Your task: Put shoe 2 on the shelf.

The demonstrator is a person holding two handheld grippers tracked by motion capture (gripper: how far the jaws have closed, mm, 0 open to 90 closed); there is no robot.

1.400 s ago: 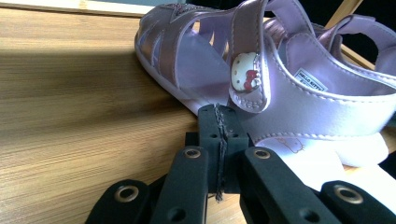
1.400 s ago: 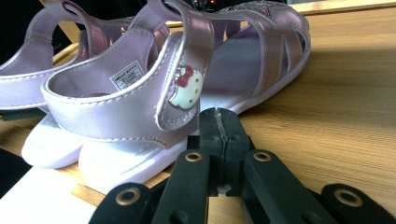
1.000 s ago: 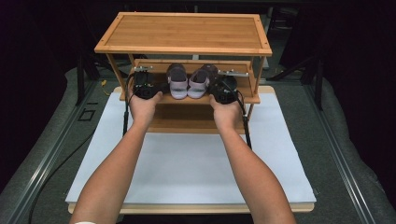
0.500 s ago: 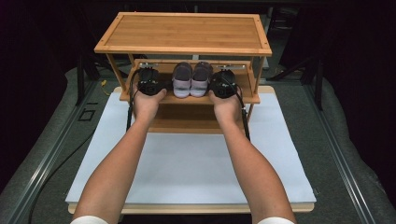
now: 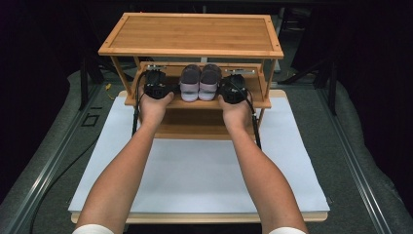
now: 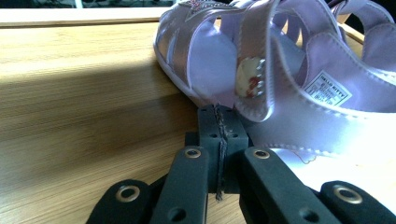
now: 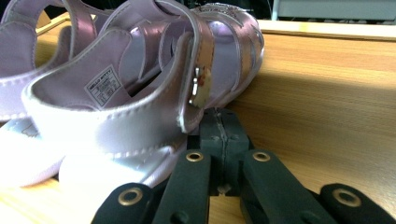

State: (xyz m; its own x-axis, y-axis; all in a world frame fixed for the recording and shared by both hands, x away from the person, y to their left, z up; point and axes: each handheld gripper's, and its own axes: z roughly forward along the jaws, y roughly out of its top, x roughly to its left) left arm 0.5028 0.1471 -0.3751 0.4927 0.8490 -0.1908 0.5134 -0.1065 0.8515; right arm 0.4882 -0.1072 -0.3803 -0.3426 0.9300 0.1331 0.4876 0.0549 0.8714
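A pair of lilac strap sandals stands side by side on the middle shelf [image 5: 195,103] of a bamboo rack, the left sandal [image 5: 190,83] touching the right sandal [image 5: 210,82]. My left gripper [image 5: 157,84] rests on the shelf just left of the pair, shut, with nothing between its jaws. In the left gripper view its tip [image 6: 218,116] touches the side of the near sandal [image 6: 280,84]. My right gripper [image 5: 233,87] sits just right of the pair, also shut and holding nothing. Its tip [image 7: 222,119] presses against the outer sandal [image 7: 140,93].
The rack's top shelf [image 5: 192,34] overhangs the sandals and both grippers. A lower shelf [image 5: 195,124] lies under my hands. The rack stands at the far end of a white board [image 5: 204,170] on grey padding, with dark surroundings and stand legs to the sides.
Both grippers have moved forward along the middle shelf and closed in on the sandals. The sandals, splayed before, now stand parallel and farther back.
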